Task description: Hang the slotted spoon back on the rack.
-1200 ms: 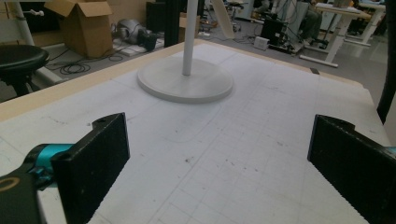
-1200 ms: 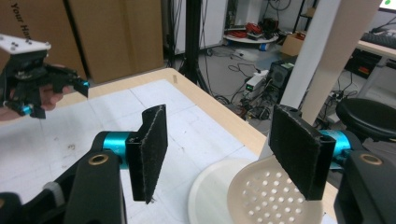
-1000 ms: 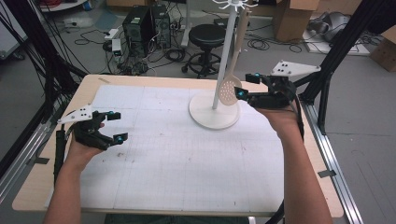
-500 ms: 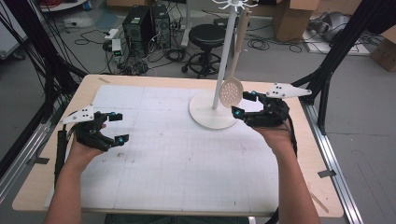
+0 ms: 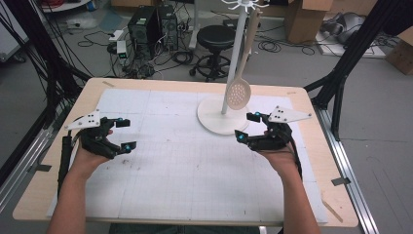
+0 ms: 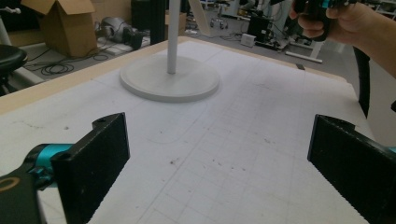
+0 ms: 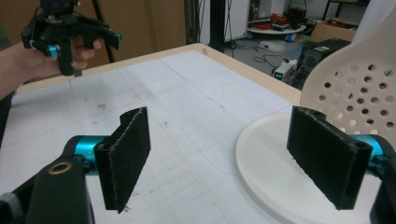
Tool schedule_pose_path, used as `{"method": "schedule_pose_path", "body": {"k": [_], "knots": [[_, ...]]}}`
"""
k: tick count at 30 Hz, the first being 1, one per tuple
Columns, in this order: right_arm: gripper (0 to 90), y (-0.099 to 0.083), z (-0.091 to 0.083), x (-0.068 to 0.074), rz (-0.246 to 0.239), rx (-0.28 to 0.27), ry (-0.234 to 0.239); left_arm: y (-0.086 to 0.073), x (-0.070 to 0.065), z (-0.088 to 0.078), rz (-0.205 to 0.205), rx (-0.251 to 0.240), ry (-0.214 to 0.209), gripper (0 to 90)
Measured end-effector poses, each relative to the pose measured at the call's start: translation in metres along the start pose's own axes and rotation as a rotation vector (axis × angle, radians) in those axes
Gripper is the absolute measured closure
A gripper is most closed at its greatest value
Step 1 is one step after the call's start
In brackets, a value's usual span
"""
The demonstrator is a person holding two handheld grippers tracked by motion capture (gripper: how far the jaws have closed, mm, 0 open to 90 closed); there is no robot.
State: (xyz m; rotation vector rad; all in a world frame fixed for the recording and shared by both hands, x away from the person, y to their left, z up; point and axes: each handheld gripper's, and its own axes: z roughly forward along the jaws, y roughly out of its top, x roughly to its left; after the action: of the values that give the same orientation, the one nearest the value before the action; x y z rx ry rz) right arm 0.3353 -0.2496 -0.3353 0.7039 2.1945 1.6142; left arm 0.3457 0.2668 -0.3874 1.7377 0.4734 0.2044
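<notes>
A white slotted spoon [image 5: 239,92] hangs from the hooked top of a white utensil stand [image 5: 221,117], its perforated bowl dangling beside the pole just above the stand's round base. The stand sits toward the far right of the bench [image 5: 58,161], on a white gridded mat [image 5: 195,161] that covers most of the wooden top.

The right tool [image 5: 247,126] is low over the mat just in front of and to the right of the stand's base. Its jaws have just been opening and stand wide apart with nothing between them. In the right gripper view the spoon's bowl [image 7: 359,98] sits close behind the far jaw, apart from the pads, and the base's rim [image 7: 261,154] lies under the gap. The pole and the base stand between this tool and the far part of the bench.

The left tool [image 5: 124,134] is well apart, near the left edge of the mat, jaws spread wide and empty. In the left gripper view only bare mat lies between its jaws, with the stand's base [image 6: 170,81] farther off and the other hand [image 6: 336,21] at the upper right.

Beyond the bench the floor holds a black stool [image 5: 216,41], computer towers [image 5: 153,24], loose cables and cardboard boxes [image 5: 302,17]. Black frame posts [image 5: 355,53] rise at both sides
</notes>
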Motion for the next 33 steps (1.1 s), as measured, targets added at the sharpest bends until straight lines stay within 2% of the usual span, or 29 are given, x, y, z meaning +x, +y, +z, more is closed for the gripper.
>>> {"method": "schedule_pose_path", "body": {"k": [4, 9, 21, 29, 33], "knots": [[19.0, -0.006, -0.001, -0.001, 0.018, -0.004, 0.005, -0.001, 0.0, 0.003, 0.0, 0.008, -0.013, 6.1], [15.8, -0.012, 0.006, -0.002, 0.011, 0.018, 0.021, -0.002, 0.001, 0.003, -0.002, 0.008, -0.016, 6.1], [10.6, -0.027, 0.019, -0.009, 0.061, 0.051, 0.054, -0.005, 0.002, 0.003, -0.015, 0.007, -0.02, 6.2], [10.1, -0.031, 0.024, -0.005, 0.049, 0.074, 0.053, -0.005, -0.001, 0.005, -0.005, 0.018, -0.03, 6.1], [10.1, -0.03, 0.022, -0.003, 0.04, 0.066, 0.041, -0.005, -0.002, 0.007, -0.003, 0.019, -0.035, 6.2]]}}
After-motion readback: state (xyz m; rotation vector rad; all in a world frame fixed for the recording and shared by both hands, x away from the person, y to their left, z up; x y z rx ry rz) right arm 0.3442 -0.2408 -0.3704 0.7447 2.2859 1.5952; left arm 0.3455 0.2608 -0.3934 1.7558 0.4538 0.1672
